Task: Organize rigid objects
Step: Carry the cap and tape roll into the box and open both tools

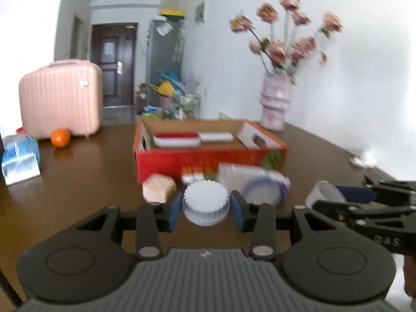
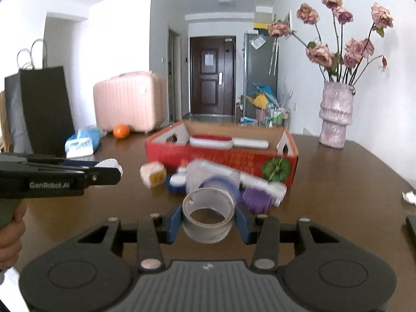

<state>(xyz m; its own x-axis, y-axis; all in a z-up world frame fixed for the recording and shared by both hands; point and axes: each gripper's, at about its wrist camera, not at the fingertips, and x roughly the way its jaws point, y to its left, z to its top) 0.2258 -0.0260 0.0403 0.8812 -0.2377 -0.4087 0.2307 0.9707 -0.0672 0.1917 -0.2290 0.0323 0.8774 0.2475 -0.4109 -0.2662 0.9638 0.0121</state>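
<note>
Left wrist view: left gripper (image 1: 205, 206) clamps a white ribbed cap (image 1: 205, 200); right gripper (image 2: 208, 219) pinches a clear open-ended jar (image 2: 208, 214).

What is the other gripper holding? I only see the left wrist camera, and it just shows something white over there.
Observer: The right gripper is shut on a clear round container, its open end facing the camera.
Child: Is anything hiding left of the pink suitcase?
Observer: Yes, a black paper bag with looped handles stands there, past the edge of your view.
Child: What's in the pile by the red box?
Observer: At its right end lies a purple ribbed round thing. It is only a blur in your view.
</note>
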